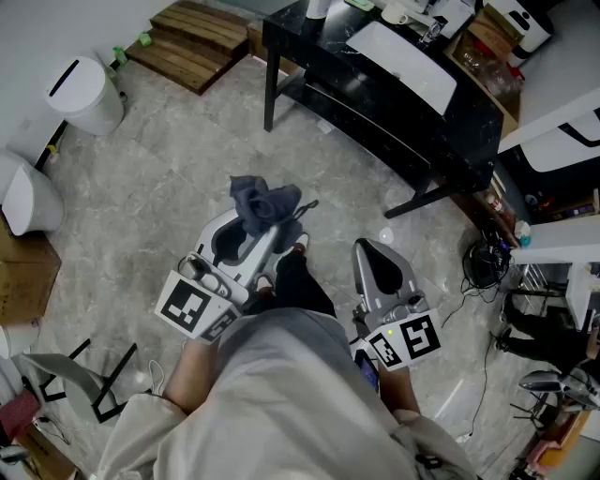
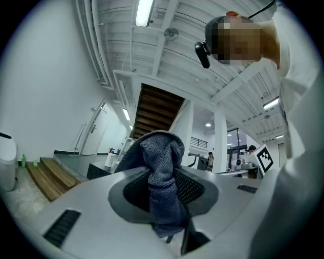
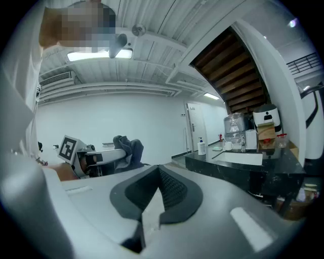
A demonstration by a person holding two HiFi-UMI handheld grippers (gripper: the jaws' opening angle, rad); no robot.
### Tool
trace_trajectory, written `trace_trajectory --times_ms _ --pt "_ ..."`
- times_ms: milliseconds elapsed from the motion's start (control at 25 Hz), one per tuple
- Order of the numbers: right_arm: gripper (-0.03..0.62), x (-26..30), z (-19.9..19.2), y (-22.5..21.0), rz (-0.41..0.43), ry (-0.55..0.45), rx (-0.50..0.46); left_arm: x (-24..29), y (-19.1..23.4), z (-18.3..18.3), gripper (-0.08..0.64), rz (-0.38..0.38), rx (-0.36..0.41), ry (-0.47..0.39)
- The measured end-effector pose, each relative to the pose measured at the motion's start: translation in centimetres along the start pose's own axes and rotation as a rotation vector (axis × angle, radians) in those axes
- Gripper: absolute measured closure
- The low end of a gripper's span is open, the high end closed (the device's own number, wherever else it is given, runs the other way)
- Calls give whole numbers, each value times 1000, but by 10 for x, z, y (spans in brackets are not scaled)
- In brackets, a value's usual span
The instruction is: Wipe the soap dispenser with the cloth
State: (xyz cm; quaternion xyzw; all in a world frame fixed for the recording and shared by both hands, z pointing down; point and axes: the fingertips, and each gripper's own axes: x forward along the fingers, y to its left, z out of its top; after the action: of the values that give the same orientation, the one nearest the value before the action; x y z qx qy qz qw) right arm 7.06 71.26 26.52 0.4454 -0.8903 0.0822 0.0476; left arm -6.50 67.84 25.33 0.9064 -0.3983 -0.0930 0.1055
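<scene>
Head view: cloth, table, bin, steps

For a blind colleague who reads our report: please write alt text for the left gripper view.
The left gripper holds a grey-blue cloth, bunched and standing up between its closed jaws. Behind are low wooden steps at the left and the person's white clothing at the right.

Bright, even light falls from ceiling strip lamps; shadows are soft. Both gripper views bulge fisheye-fashion, with black corners.
</scene>
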Motion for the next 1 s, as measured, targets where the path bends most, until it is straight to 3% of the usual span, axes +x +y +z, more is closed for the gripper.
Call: trace_trajectory --times_ms 560,760,1000 --pt "592 13 3 -39 -13 -30 55 23 16 -6 443 52 -5 16" --pt "592 27 5 -78 -47 -23 47 48 37 -8 443 108 1 31" --pt "592 55 16 -135 -78 -14 24 105 60 -2 443 102 13 44"
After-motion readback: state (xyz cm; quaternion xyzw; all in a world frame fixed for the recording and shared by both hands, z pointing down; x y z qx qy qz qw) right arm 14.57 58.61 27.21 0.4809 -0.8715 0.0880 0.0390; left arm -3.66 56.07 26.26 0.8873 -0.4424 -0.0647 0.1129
